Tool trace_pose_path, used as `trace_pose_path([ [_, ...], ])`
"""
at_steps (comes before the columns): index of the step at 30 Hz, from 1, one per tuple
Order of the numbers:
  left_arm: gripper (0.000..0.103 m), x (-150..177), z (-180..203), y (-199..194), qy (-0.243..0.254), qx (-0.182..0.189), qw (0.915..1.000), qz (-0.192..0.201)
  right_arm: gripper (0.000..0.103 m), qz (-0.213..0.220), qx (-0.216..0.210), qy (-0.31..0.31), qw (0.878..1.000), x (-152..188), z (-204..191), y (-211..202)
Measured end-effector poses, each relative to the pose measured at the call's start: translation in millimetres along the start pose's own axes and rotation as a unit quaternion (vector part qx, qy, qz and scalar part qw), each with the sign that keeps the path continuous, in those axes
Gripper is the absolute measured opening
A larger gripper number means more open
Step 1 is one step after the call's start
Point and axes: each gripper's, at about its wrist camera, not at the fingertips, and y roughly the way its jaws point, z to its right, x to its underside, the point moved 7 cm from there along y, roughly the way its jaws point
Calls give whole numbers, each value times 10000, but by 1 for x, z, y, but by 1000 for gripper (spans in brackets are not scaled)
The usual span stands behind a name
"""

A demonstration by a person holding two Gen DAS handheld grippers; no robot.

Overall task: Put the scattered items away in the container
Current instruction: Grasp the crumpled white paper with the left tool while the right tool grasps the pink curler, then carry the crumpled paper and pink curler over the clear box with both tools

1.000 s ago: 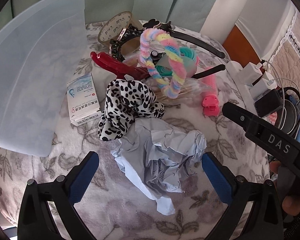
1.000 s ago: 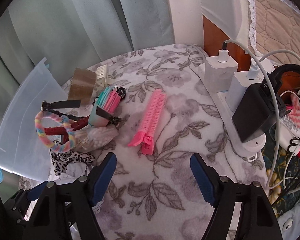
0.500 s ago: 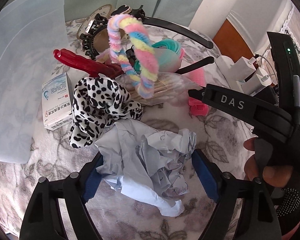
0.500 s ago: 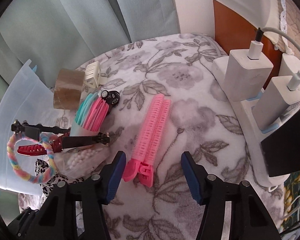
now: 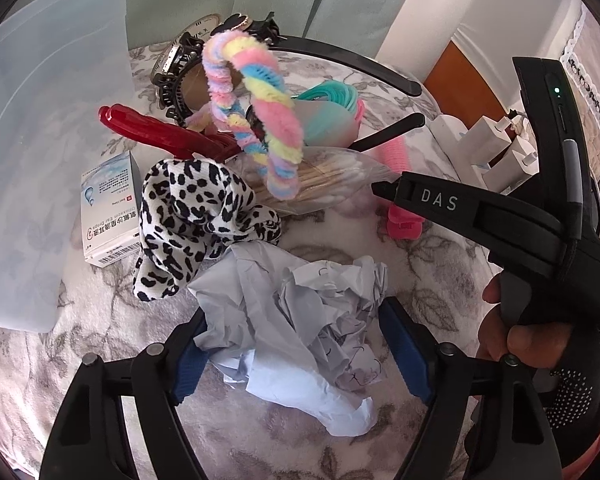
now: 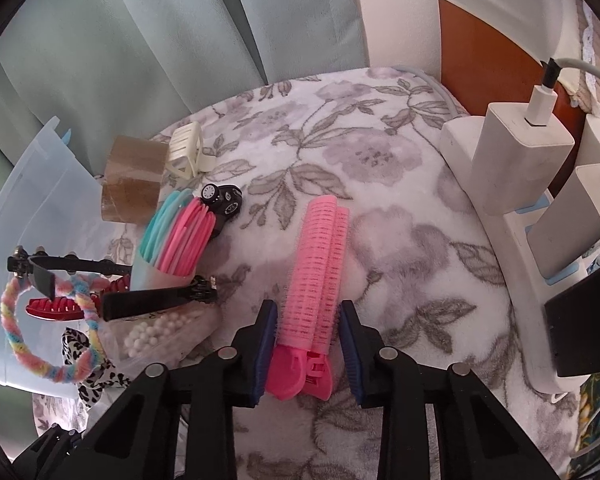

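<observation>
on the floral blanket (image 6: 400, 208) the right gripper (image 6: 307, 344) has come down and forward since a second ago, when the pink clip (image 6: 318, 272) lay well ahead of its spread fingers (image 6: 265, 344). now the fingers straddle the clip's lower half and are closing, the left pad at its bristles, the right pad just apart from it, so nothing is grasped yet. the left gripper (image 5: 296, 356) has also drawn in: a second ago its fingers (image 5: 404, 354) stood wide around the crumpled paper (image 5: 296, 320), and now they are closing with the paper between them, the pads touching its edges on both sides without lifting it. in the left wrist view the right gripper's black body with the hand (image 5: 516, 332) holding it has moved in from the right edge.

the clear bin (image 5: 48, 152) stands at the left of the pile, just beside the white box (image 5: 108, 208); through its frosted wall i cannot tell what is in it. a tumbler (image 6: 168, 248) lies on its side holding pink and teal bands. a clear bag (image 5: 320, 184) holds cotton swabs, under the rainbow headband (image 5: 256, 120) and next to the leopard scrunchie (image 5: 196, 220).
</observation>
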Motion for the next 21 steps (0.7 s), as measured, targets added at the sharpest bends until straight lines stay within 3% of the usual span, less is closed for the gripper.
trace_pose_path([
  [9, 72, 17, -3, -16, -22, 50, 10000, 53, 31, 139, -144, 218, 9996, 9, 3, -23],
  [11, 64, 19, -4, -19, -28, 68, 10000, 67, 31, 174, -172, 283, 9993, 13, 5, -30],
  [21, 60, 26, -11, -27, -164, 235, 9995, 116, 31, 172, -216, 644, 9975, 41, 12, -58],
])
